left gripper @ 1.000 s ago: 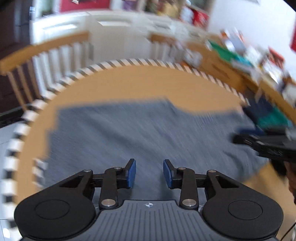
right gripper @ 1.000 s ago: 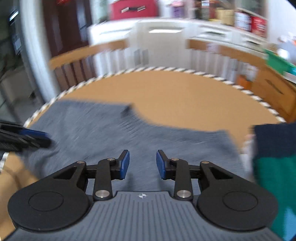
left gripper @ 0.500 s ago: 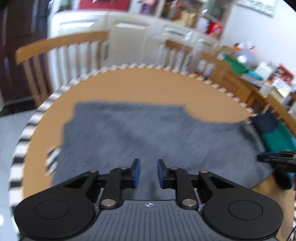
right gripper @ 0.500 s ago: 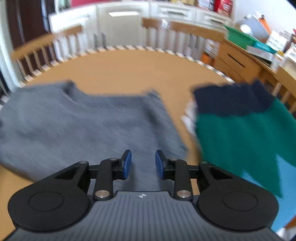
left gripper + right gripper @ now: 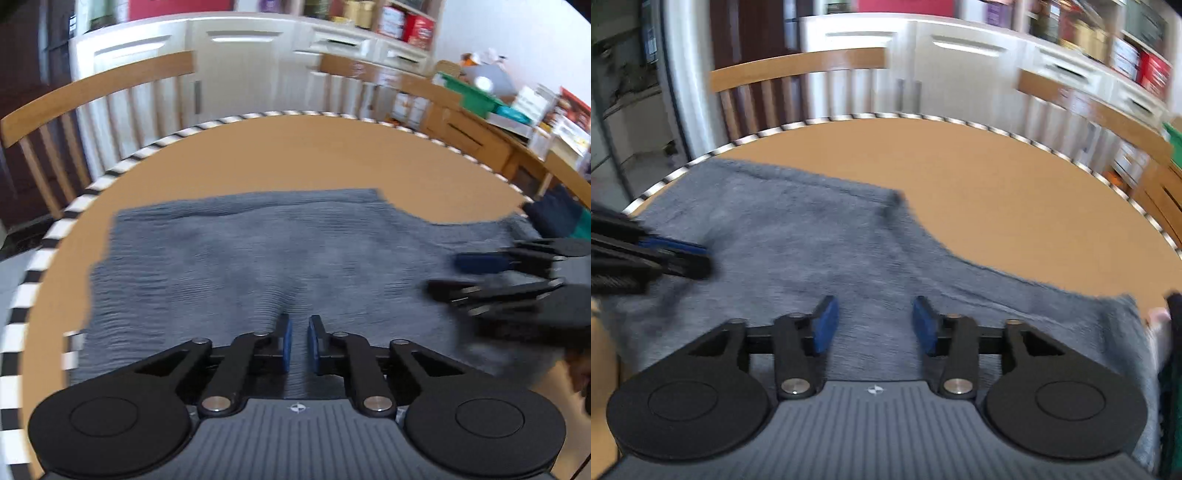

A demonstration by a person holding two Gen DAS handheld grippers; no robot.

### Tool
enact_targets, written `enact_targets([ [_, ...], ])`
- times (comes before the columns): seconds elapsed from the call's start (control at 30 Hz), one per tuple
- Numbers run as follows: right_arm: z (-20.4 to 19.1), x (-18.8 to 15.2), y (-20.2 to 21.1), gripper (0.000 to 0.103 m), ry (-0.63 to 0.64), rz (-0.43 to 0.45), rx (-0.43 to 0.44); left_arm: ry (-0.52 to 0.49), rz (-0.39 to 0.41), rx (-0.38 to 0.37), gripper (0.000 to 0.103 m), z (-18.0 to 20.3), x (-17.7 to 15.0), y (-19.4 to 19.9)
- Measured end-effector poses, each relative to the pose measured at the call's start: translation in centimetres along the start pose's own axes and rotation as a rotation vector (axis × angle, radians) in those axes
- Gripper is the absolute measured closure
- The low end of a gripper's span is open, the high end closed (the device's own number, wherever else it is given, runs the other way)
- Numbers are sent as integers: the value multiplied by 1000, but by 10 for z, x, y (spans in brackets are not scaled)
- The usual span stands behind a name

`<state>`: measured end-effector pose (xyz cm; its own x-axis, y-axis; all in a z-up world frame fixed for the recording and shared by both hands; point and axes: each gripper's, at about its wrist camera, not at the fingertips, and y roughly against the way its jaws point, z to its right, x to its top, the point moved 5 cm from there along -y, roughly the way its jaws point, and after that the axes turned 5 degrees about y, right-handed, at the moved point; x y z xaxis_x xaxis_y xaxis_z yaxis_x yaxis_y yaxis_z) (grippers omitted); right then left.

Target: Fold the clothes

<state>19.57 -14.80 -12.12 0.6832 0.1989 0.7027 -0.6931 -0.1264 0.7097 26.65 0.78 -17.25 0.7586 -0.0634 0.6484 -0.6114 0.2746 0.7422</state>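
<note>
A grey knitted garment [image 5: 258,258] lies spread flat on the round wooden table [image 5: 295,155]; it also shows in the right wrist view [image 5: 812,251]. My left gripper [image 5: 297,343] hovers over the garment's near edge with its jaws nearly closed, a narrow gap between the blue pads and nothing held. My right gripper [image 5: 871,321] is open and empty above the garment's near middle. Each gripper appears in the other's view: the right one [image 5: 480,273] at the right, the left one [image 5: 683,258] at the left.
A dark blue and green garment [image 5: 554,218] lies at the table's right edge, also in the right wrist view [image 5: 1172,332]. Wooden chairs [image 5: 92,96] stand behind the table, with white cabinets [image 5: 960,62] and a cluttered sideboard [image 5: 498,110] beyond. The table rim [image 5: 37,266] is striped black and white.
My left jaws have closed from open to a narrow gap. My right gripper swung back left from the green garment to the grey one and its jaws opened wider.
</note>
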Motion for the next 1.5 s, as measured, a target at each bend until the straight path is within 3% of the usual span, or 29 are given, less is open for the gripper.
enact_targets([
  [0.13, 31, -5, 15, 53, -71, -6, -93, 39, -9, 52, 93, -35, 7, 11],
  [0.17, 36, -5, 21, 64, -86, -5, -112, 28, -4, 78, 91, -40, 12, 14],
  [0.2, 42, -5, 27, 76, -101, -5, -132, 18, 2, 104, 83, -45, 18, 17],
  [0.23, 46, -5, 34, 77, -109, 5, -147, 14, 9, 123, 67, -49, 24, 19],
  [0.27, 46, -6, 45, 73, -109, 26, -144, 18, 20, 132, 55, -54, 31, 19],
  [0.43, 50, -22, 75, 70, -221, -11, -96, 0, 13, 191, 49, -60, 62, 8],
  [0.6, 68, -52, 98, 59, -363, -69, -130, 31, -72, 257, 48, -68, 57, -12],
  [0.73, 85, -80, 100, 57, -472, -118, -167, 54, -91, 308, 28, -72, 47, -11],
  [0.8, 91, -88, 98, 57, -532, -133, -171, 68, -94, 306, 28, -73, 44, -10],
  [0.93, 91, -95, 88, 57, -593, -147, -142, 79, -105, 270, 46, -69, 45, -10],
  [1.03, 81, -92, 74, 59, -521, -174, -155, 20, -108, 290, 55, -59, 44, -9],
  [1.07, 77, -90, 71, 66, -484, -173, -171, -2, -109, 297, 58, -56, 44, -8],
  [1.1, 74, -88, 69, 80, -451, -173, -183, -27, -111, 304, 60, -53, 43, -8],
  [1.2, 72, -83, 63, 95, -386, -179, -199, -89, -117, 313, 71, -44, 41, -6],
  [1.27, 74, -79, 60, 98, -369, -185, -186, -112, -122, 312, 79, -41, 38, -5],
  [1.5, 82, -57, 37, 98, -289, -187, -188, -99, -150, 297, 80, -40, 17, 14],
])
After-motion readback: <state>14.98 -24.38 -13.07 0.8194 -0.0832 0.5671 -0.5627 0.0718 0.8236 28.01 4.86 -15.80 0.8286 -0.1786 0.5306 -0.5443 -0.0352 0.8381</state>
